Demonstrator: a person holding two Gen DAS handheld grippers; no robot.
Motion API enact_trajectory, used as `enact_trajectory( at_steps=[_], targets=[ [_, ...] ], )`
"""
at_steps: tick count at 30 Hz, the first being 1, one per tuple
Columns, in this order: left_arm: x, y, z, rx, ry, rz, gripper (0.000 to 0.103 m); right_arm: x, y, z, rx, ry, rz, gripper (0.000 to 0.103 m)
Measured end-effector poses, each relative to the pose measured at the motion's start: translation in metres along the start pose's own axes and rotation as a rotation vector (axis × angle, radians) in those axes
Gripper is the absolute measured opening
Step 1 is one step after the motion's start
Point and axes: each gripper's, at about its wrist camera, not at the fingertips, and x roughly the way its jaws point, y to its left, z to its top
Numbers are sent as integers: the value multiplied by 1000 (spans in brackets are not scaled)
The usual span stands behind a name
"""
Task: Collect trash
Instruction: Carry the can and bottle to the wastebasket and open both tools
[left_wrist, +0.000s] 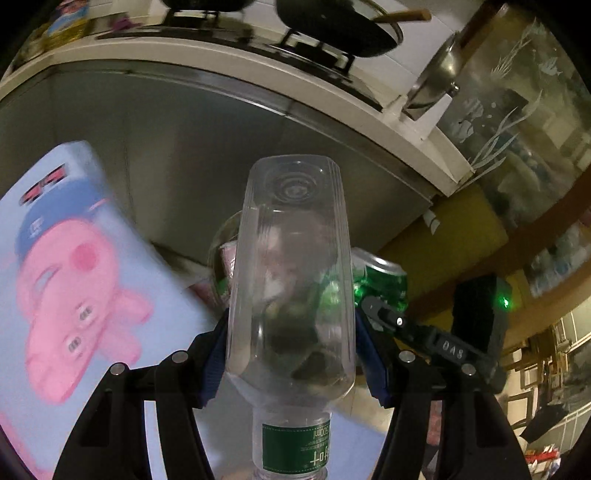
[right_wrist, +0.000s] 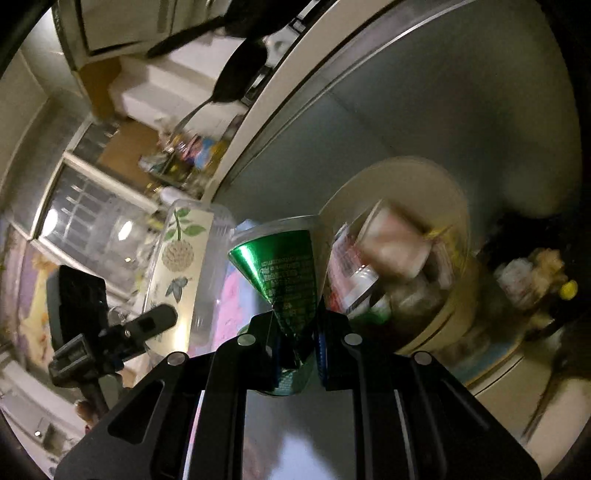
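My left gripper (left_wrist: 291, 328) is shut on a clear plastic bottle (left_wrist: 291, 266) with a green label, its base pointing away from me. My right gripper (right_wrist: 297, 325) is shut on a crushed green can (right_wrist: 284, 273), pinched flat at the middle. The same can (left_wrist: 384, 280) and the right gripper's body show behind the bottle in the left wrist view. A round beige trash bin (right_wrist: 454, 206) holding cans and wrappers lies just right of the green can. The bin's rim also shows behind the bottle in the left wrist view (left_wrist: 221, 240).
A pale blue pad with a pink cartoon pig (left_wrist: 74, 266) is at left. A grey cabinet front (left_wrist: 184, 147) stands behind, under a white counter (left_wrist: 406, 129) with a black wok (left_wrist: 332, 29). A clear container with a leaf print (right_wrist: 181, 258) is left of the can.
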Motion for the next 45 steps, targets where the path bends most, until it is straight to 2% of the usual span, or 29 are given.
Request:
enact_trajectory(
  at_steps=[4,6,7,8,9,12,16,22,32,35,39,43,45],
  targets=[
    [33,-11,16,2,11,-12,63,2,-11,18,-37,-18,-63,14],
    [51,-13,22,-3,10,-8,63,7,-13,19,-82,-17,-114,18],
    [56,-14,23,-6,7,1,64,10,-12,20,-105,-16,-158,31],
    [66,-13,25,-13,9,24,73,14,-11,18,-117,-17,-186,43],
    [69,-12,25,-18,10,31,77,15,-12,18,-126,-37,-210,56],
    [70,-4,23,-42,15,31,77,13,-10,13,-142,-79,-218,56],
    [48,2,14,-41,-21,29,77,-2,-7,0,-140,-129,-213,56],
    [14,14,-17,-73,-53,22,77,-20,2,-36,-116,-131,-202,56],
    [-55,10,-98,-5,-128,195,77,-52,37,-97,-75,-148,-163,56],
    [-78,7,-118,11,-168,254,86,-63,55,-115,-88,-170,-169,58],
    [-106,1,-141,32,-217,327,88,-75,76,-136,-100,-191,-175,62],
    [-131,-3,-159,41,-262,390,98,-84,96,-153,-119,-200,-180,66],
    [-141,-4,-166,36,-278,406,99,-87,105,-159,-130,-199,-185,66]
  ],
)
